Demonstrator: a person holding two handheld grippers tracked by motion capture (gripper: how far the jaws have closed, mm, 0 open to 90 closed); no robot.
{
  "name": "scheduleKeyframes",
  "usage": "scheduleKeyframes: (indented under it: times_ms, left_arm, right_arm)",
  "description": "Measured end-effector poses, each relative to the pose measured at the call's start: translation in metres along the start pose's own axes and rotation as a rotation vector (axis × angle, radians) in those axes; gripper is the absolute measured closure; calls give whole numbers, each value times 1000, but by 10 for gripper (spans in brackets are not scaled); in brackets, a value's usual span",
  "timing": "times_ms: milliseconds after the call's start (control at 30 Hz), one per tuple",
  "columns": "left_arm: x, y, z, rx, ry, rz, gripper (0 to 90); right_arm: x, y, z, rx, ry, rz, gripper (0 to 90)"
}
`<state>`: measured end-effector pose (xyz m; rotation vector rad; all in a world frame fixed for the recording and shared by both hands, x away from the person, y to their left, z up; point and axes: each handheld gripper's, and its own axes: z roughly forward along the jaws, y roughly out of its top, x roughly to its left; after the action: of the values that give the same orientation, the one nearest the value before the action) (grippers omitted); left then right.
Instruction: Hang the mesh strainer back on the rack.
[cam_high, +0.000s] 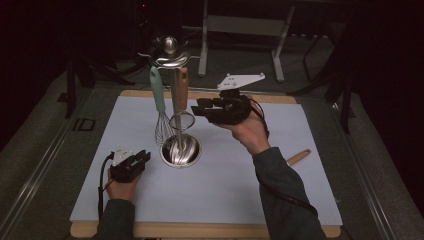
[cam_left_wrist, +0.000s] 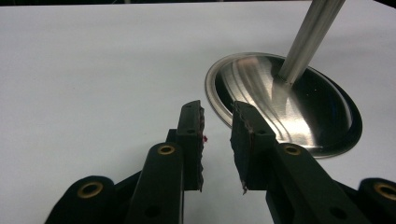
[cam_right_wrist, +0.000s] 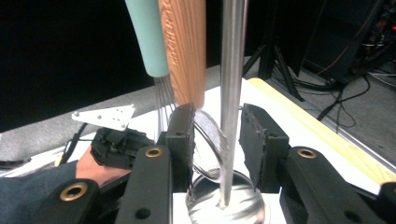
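A steel utensil stand rises from a round base on the pale mat. From its top hang a teal-handled whisk and a wooden-handled wire utensil. My right gripper is held level just right of the wooden handle, jaws open. In the right gripper view the right gripper frames the pole, and the wooden handle stands just beyond its left jaw; no pad presses on anything. My left gripper rests on the mat left of the base. Nothing lies between the open jaws of the left gripper.
A wooden-handled tool lies on the mat at the right, partly hidden behind the right forearm. The mat sits on a wooden board. A metal frame stands on the floor beyond the table.
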<state>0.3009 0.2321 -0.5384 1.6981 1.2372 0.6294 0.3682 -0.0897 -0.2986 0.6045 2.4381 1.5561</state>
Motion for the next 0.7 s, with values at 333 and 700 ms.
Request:
scheduleKeyframes:
  times_ms: [333,700]
  left_arm:
    - [0,0,0,3,-1,0,737]
    - [0,0,0,2,-1,2,737]
  right_arm:
    - [-4,-6,-4,56,-56,-37,667]
    - [-6,-12,-3,86,-71,-46,666]
